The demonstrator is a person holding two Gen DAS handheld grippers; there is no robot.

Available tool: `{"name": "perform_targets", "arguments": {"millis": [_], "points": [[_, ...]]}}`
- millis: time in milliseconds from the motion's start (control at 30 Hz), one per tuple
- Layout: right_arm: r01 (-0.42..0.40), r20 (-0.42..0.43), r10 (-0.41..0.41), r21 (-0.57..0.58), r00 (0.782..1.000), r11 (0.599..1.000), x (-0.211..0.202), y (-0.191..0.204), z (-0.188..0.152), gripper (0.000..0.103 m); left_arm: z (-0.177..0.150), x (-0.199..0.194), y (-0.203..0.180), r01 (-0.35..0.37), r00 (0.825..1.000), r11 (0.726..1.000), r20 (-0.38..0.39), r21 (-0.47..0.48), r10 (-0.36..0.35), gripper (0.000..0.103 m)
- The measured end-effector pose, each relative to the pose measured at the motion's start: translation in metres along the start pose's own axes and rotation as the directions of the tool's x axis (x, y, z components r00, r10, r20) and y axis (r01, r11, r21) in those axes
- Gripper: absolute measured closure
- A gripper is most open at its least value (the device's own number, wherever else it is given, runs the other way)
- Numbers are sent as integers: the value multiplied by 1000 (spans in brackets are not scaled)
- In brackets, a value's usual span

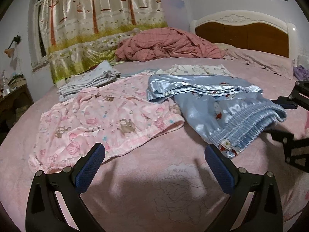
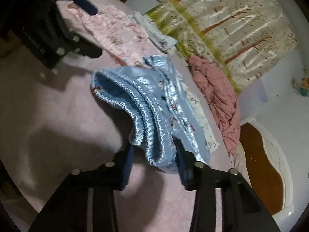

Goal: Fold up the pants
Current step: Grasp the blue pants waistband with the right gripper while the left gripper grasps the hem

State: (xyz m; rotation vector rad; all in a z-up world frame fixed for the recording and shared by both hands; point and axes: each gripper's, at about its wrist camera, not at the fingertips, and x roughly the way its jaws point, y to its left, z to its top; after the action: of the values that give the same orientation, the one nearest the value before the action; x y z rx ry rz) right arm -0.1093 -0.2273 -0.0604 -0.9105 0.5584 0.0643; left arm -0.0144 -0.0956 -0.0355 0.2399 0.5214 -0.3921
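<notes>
So the blue satin pants [image 1: 218, 104] are lying rumpled on the pink bedsheet [image 1: 154, 183], center-right of the left wrist view, with the frilly elastic waistband bunched up toward the right edge. In the right wrist view that same waistband sits low in the middle of the frame, and the right gripper [image 2: 154, 154] has its two blue pads on either side of it, pinching the gathered elastic, though it's a bit blurry so I can't swear how tight. The left gripper [image 1: 154, 154] is at the bottom of its own view with the jaws spread wide, nothing between them, just sheet underneath. Right next to the blue pair, on the left of the frame, are pink cartoon-print pants [image 1: 108, 123] spread flat and slightly tucked under the blue ones. Behind those there's a folded pale stack [image 1: 87, 81], and a crumpled pink quilt [image 1: 170, 44] up top by the tree curtain [image 1: 100, 13] and headboard [image 1: 243, 32].
</notes>
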Motion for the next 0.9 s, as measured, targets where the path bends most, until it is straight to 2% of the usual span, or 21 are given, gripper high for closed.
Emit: {"name": "perform_targets", "arguments": {"millis": [67, 100, 167, 233, 300, 367, 467, 500, 600, 667, 733, 800, 900], "points": [[-14, 22, 13, 32, 1000, 999, -6, -7, 1, 67, 4, -1, 0, 74, 997, 997, -11, 18, -74, 1], [-35, 34, 33, 52, 999, 998, -9, -11, 0, 70, 6, 0, -2, 107, 994, 993, -25, 54, -106, 1], [-110, 47, 106, 109, 993, 988, -13, -23, -1, 78, 11, 1, -12, 108, 994, 977, -34, 182, -103, 1], [-181, 53, 175, 178, 983, 967, -12, -36, -3, 83, 15, 1, -22, 100, 995, 943, -30, 316, -95, 3], [-257, 78, 245, 266, 966, 929, -8, -53, -6, 86, 16, 2, -29, 159, 987, 892, -50, 424, -152, 11], [-300, 109, 279, 326, 954, 897, -5, -65, -10, 87, 16, 8, -38, 182, 983, 826, -70, 534, -171, 22], [-339, 148, 305, 388, 941, 857, -1, -82, -14, 87, 11, 17, -55, 171, 982, 699, -58, 694, -182, 30], [-357, 164, 317, 405, 934, 842, 0, -88, -16, 88, 12, 19, -57, 182, 978, 674, -57, 716, -203, 31], [-378, 183, 331, 430, 926, 820, 2, -100, -17, 88, 20, 25, -65, 225, 963, 633, -70, 741, -260, 33], [-376, 182, 330, 435, 927, 818, 5, -104, -19, 88, 19, 27, -72, 235, 956, 572, -82, 786, -281, 33], [-398, 175, 358, 432, 917, 809, 10, -105, -21, 88, 12, 29, -78, 218, 958, 502, -84, 837, -276, 35], [-426, 156, 398, 408, 904, 807, 13, -102, -25, 88, 10, 31, -80, 234, 953, 474, -102, 849, -287, 40], [-438, 140, 416, 337, 899, 833, 8, -88, -29, 87, 11, 32, -80, 236, 949, 470, -99, 851, -298, 42]]}}
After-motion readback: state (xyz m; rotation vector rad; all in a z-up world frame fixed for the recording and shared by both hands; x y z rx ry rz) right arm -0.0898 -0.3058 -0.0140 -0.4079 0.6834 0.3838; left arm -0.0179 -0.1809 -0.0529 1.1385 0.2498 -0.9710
